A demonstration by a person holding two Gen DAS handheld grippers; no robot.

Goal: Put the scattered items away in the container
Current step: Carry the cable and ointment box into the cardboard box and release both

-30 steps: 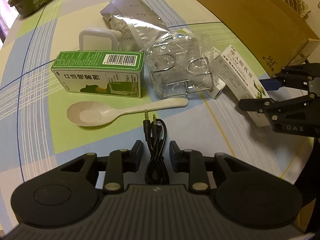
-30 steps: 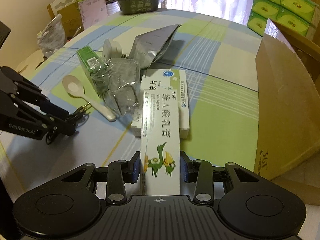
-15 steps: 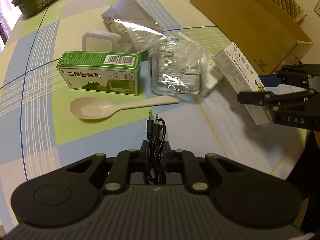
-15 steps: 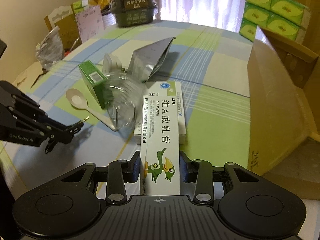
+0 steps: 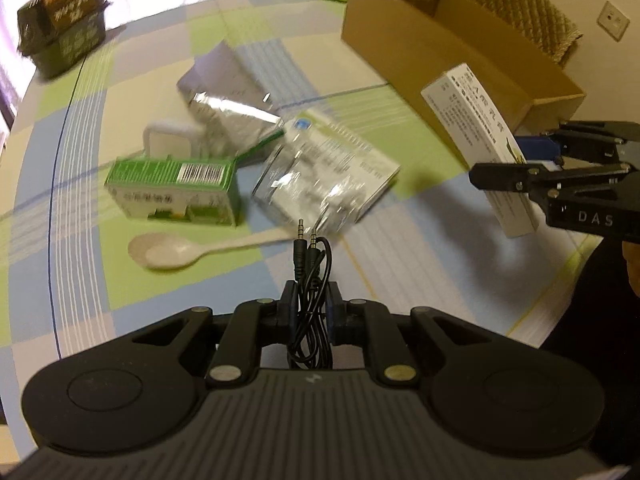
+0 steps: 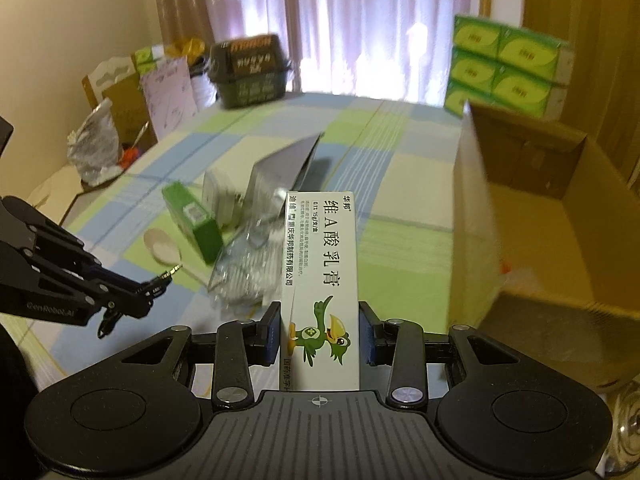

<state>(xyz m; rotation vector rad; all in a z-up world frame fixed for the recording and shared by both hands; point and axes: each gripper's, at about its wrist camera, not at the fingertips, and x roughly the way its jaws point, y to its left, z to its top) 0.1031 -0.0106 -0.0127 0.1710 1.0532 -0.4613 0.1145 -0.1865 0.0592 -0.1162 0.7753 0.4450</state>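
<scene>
1. Two items are in hand, none visibly in the container; the inside of the cardboard box (image 6: 532, 216) is mostly hidden or blurred, so I can't tell what it holds.
2. Far left on the bench (image 5: 80, 240): green box (image 5: 176, 190) on its side, white spoon (image 5: 176, 252) just in front of it, white handled object (image 5: 170, 142) behind it. All loose.
3. Left claw (image 5: 311, 310): clenched on a coiled black audio cable (image 5: 310, 276), both plugs poking forward. Cable looks clear of the bench.
4. Centre: silver foil pouch (image 5: 228, 100), plus a clear plastic pack (image 5: 304, 196) lying over a white medicine box (image 5: 360, 152). Not picked yet.
5. Right claw (image 6: 320, 336): gripping a white ointment carton (image 6: 322, 264) with a green bird print by its near end, long axis pointing forward. Carton is off the bench, just left of the cardboard box wall.
6. Cardboard box sits open at the right, flaps up.
7. Judgement: early stage. Next is dropping carton and cable into the box; roughly six loose items remain. Both views are motion-blurred.
</scene>
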